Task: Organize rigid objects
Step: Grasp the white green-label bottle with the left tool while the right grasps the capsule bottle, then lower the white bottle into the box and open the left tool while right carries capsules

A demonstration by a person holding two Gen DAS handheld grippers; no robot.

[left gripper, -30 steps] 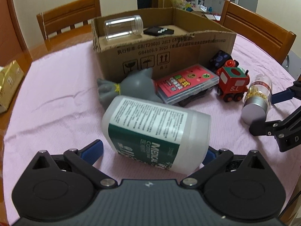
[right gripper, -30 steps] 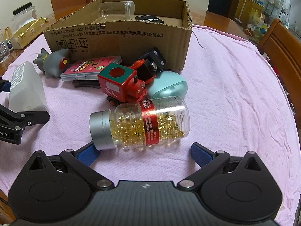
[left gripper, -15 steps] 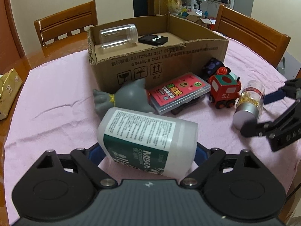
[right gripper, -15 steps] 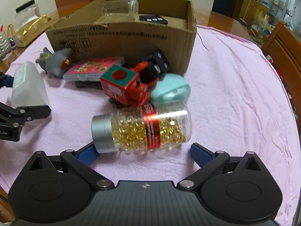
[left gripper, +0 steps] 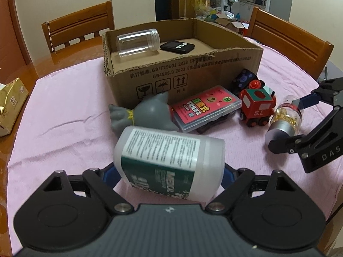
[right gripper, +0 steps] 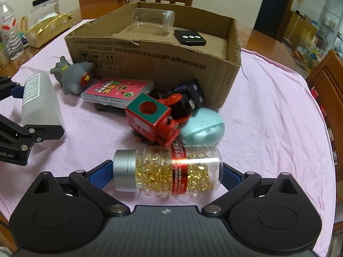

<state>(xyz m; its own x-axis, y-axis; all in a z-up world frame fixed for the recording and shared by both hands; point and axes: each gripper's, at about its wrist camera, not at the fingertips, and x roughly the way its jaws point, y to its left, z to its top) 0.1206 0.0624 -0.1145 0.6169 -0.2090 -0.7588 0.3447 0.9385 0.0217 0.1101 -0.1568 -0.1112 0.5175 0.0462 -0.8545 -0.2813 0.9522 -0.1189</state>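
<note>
A white medical bottle (left gripper: pixel 169 150) with a green label lies crosswise between the jaws of my left gripper (left gripper: pixel 169 171). The jaws are closing and the pads press on both its ends. It sits tilted, just off the pink cloth. My right gripper (right gripper: pixel 166 173) is shut on a clear jar of golden capsules (right gripper: pixel 167 167), gripping it at the silver cap and at the base. The left wrist view shows that jar (left gripper: pixel 285 117) held tilted at the right. An open cardboard box (left gripper: pixel 193 72) behind holds an empty clear jar (left gripper: pixel 138 41) and a black device (left gripper: pixel 177 47).
On the cloth in front of the box lie a grey rubber toy (left gripper: pixel 145 115), a pink card case (left gripper: pixel 205 107), a red toy train (left gripper: pixel 256 107), a black cube (right gripper: pixel 190 98) and a teal oval case (right gripper: pixel 201 128). Wooden chairs (left gripper: pixel 79 25) stand behind. A gold packet (left gripper: pixel 10 100) is far left.
Both pairs of jaws have closed in from wide open, the left onto the white bottle and the right onto the capsule jar. Both objects now sit slightly higher and tilted.
</note>
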